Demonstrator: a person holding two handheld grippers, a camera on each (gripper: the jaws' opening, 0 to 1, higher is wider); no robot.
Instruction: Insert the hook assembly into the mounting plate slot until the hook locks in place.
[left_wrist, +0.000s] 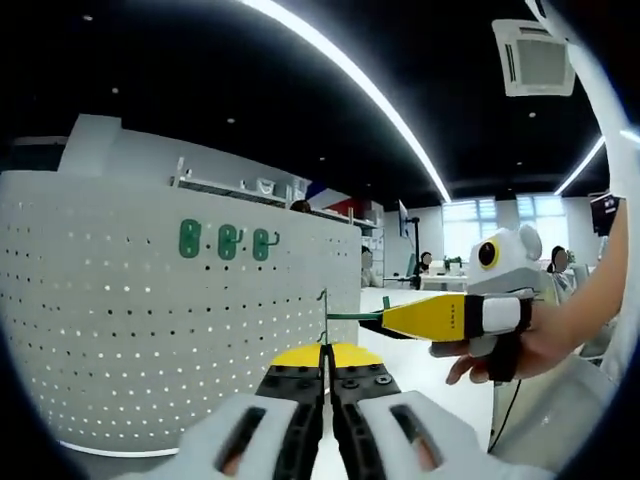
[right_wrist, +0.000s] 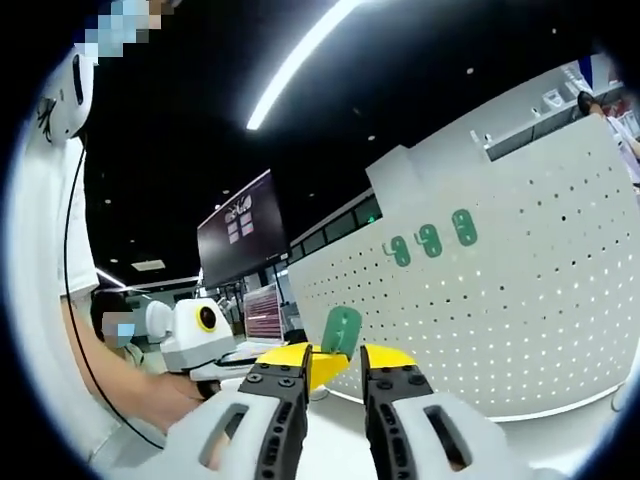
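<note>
Facing the pegboard (left_wrist: 150, 330), both grippers (left_wrist: 326, 355) (right_wrist: 335, 360) pinch hook parts (right_wrist: 342, 330).

The room is an open-plan office with a black ceiling (left_wrist: 250, 90) carrying long curved LED light strips (left_wrist: 350, 75) and a square ceiling air-conditioning cassette (left_wrist: 533, 55). Bright windows (left_wrist: 495, 222) line the far wall, with desks (left_wrist: 440, 283) and seated people in front of them, and a white column (left_wrist: 625, 130) rises at the right edge of the left gripper view. In the right gripper view, a dark wall-mounted display screen (right_wrist: 243, 240) hangs below the ceiling, and a smaller monitor (right_wrist: 263, 312) stands on a desk beneath it.
</note>
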